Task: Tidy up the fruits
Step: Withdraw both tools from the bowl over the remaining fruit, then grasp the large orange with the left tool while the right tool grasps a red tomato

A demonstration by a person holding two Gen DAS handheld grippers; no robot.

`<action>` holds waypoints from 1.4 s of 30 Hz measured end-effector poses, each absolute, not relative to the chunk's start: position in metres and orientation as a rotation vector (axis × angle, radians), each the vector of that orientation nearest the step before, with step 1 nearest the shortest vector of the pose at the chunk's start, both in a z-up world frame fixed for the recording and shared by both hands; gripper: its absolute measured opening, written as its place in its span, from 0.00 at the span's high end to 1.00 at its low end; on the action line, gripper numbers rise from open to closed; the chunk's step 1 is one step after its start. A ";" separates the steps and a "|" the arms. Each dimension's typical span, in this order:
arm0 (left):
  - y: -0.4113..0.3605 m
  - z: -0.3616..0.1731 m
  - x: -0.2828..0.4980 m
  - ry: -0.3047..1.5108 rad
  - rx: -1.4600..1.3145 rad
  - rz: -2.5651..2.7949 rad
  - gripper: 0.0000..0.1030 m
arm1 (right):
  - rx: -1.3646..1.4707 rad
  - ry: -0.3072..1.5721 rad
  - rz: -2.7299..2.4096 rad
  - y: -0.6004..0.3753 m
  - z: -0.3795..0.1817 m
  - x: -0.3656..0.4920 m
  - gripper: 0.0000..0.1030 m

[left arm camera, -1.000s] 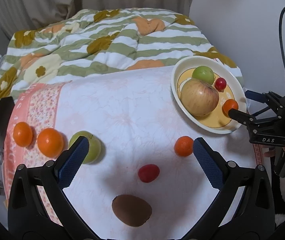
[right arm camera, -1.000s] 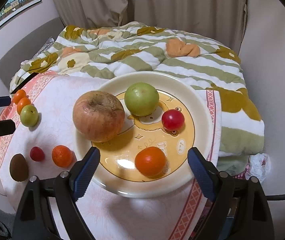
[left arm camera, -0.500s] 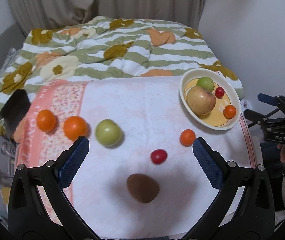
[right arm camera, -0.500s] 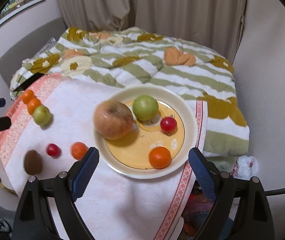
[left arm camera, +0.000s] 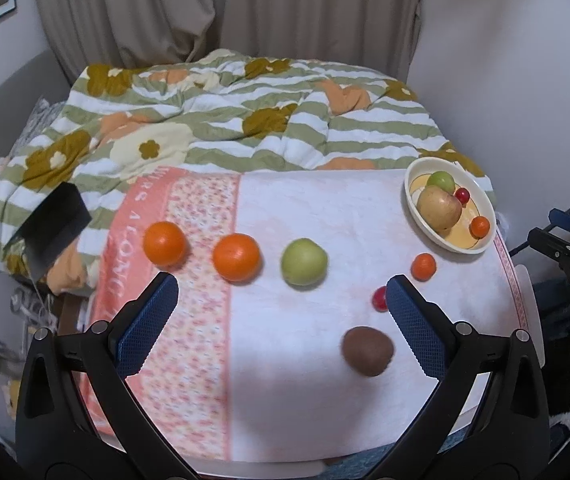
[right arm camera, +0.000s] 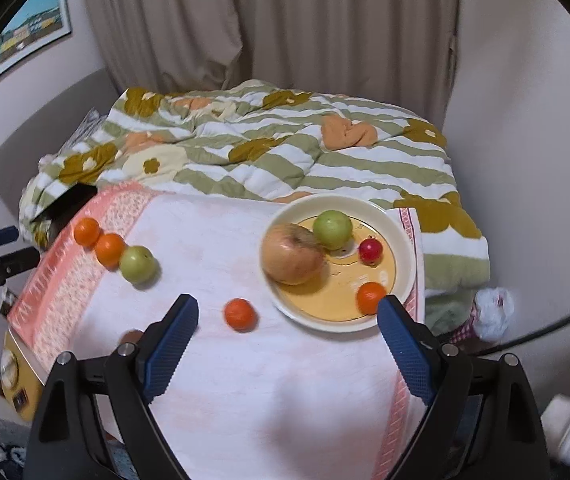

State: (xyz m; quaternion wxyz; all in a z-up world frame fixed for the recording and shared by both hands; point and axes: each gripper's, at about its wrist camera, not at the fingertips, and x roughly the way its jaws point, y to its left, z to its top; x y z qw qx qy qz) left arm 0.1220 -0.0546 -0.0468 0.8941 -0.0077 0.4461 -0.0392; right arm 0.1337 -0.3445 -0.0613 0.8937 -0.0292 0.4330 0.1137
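Note:
A cream plate (right arm camera: 403, 276) (left arm camera: 485, 216) at the table's right holds a large apple (right arm camera: 293, 254), a green apple (right arm camera: 333, 229), a red fruit (right arm camera: 371, 251) and a small orange (right arm camera: 369, 297). On the cloth lie two oranges (left arm camera: 164, 243) (left arm camera: 236, 257), a green apple (left arm camera: 304, 261), a small orange (left arm camera: 423, 266) (right arm camera: 239, 313), a red fruit (left arm camera: 379, 298) partly behind my left finger, and a brown kiwi (left arm camera: 367, 350). My left gripper (left arm camera: 281, 320) is open and empty above the table's front. My right gripper (right arm camera: 287, 340) is open and empty, held before the plate.
A pink and white cloth (left arm camera: 293, 392) covers the table. A striped floral quilt (left arm camera: 245, 120) lies on the bed behind. A black object (left arm camera: 51, 224) sits at the left edge. Curtains and walls stand behind. A white bag (right arm camera: 493, 312) lies right of the table.
Both grippers have pulled back and up from the table, so the fruits look smaller and farther. The left view has swung left. No fruit has moved.

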 end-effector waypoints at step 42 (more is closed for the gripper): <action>-0.022 -0.196 0.239 1.128 0.293 -0.498 0.17 | 0.224 1.168 -0.059 -0.216 -0.194 0.149 0.14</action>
